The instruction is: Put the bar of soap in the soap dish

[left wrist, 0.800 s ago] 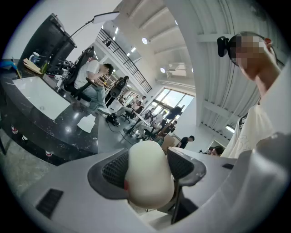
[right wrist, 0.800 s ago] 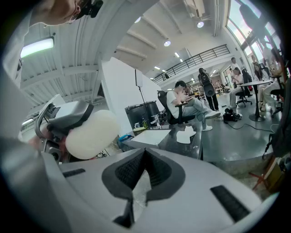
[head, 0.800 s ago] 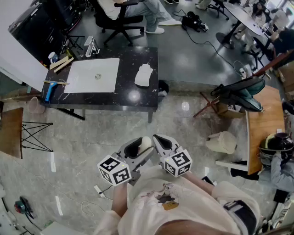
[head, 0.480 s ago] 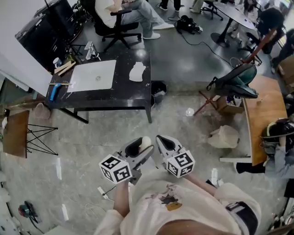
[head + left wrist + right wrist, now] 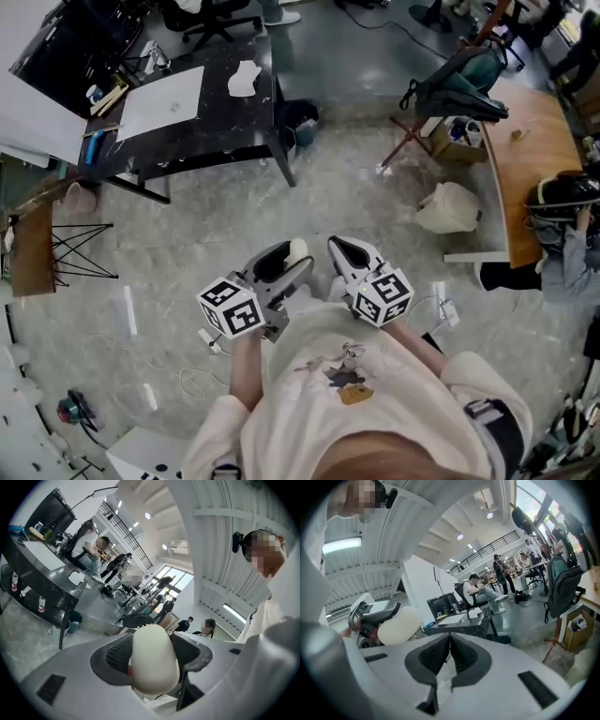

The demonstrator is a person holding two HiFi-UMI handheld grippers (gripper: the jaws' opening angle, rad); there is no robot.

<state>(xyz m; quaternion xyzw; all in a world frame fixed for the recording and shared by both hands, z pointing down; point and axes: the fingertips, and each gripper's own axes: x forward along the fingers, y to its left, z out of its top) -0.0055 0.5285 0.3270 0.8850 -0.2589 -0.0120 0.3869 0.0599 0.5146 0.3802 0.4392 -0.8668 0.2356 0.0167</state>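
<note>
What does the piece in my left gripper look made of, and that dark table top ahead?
Bar of soap: cream, smooth, matte, rounded like pressed soap. Table top: black, pale flecks, slight sheen; polished stone or stone-look laminate, cannot tell which.

The bar of soap point(image 5: 298, 249) sits in the left gripper point(image 5: 285, 261), beside the right gripper point(image 5: 340, 250). The table point(image 5: 225, 120) stands far ahead, leftward.

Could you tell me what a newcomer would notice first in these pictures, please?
The cream bar of soap stands out, clamped in the left gripper just in front of the person's chest. Beside it, the right gripper is shut and empty. Across the floor, at the head view's upper left, stands a black table.
</note>
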